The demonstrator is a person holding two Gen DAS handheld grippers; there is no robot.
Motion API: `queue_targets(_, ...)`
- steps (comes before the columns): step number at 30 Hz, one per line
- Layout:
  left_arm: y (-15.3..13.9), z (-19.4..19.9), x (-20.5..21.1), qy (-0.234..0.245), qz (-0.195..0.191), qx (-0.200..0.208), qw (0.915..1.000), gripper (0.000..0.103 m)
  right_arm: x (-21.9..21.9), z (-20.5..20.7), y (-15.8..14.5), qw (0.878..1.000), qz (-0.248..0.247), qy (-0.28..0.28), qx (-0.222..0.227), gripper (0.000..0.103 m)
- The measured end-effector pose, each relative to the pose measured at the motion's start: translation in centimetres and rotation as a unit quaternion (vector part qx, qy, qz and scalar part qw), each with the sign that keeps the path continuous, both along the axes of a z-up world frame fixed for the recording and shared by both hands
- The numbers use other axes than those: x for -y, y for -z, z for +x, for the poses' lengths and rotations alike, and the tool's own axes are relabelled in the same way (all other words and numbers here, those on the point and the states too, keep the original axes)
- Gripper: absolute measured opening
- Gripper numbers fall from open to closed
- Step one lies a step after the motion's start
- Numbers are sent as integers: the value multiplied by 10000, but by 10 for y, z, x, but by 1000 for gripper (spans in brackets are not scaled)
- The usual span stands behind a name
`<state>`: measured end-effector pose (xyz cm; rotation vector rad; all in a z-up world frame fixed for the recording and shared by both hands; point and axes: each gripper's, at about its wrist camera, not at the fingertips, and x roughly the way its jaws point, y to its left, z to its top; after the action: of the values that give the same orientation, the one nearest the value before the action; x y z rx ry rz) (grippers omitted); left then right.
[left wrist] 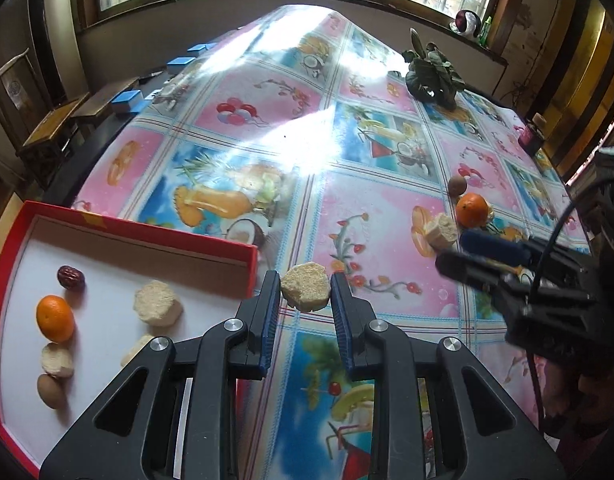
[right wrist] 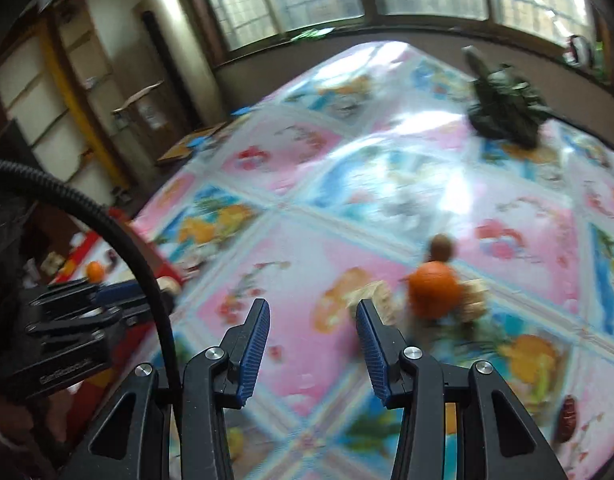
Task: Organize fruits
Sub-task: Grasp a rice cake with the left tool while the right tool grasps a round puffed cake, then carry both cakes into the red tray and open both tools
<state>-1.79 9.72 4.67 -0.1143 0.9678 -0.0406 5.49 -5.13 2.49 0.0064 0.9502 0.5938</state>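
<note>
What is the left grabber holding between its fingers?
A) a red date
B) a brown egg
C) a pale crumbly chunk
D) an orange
C: the left gripper has its fingers closed on a pale crumbly chunk, just outside the red tray. The orange, egg and date lie inside the tray.

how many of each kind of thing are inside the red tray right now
In the red tray, left wrist view:
orange: 1
red date: 1
brown egg-like piece: 1
pale peeled chunks: 3, one partly hidden by the left gripper
Total: 6
</note>
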Motion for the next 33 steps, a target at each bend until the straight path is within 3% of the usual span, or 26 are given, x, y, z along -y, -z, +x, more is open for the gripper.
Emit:
queue_targets(2,-1,-1,-3,-7,-24,18,10000,25,-4,-7,2,9999,-49,-143,-51,43)
queue_targets(9,-5,-4,0,82,-78,78,9999,25,15,-5,7,9983,-353,472,-25,43)
queue_targets(16,-9,-10,-5,59,6,139,9999,25,-12,12,17,9961,-752,420,205,43)
queue_targets(18,-12,-14,-10,20,-13,167,9999,25,-21,11,19,9931,-1083,378,233,26)
queue_targets(19,-14,-17,-14,-1,-35,181,9998,25,-22,8,19,9924,-1163,342,227,26)
queue_targets(33,-33,-76,-61,-346,189,442,9982,25,-28,-75,-28,9974,-407,178,559,26)
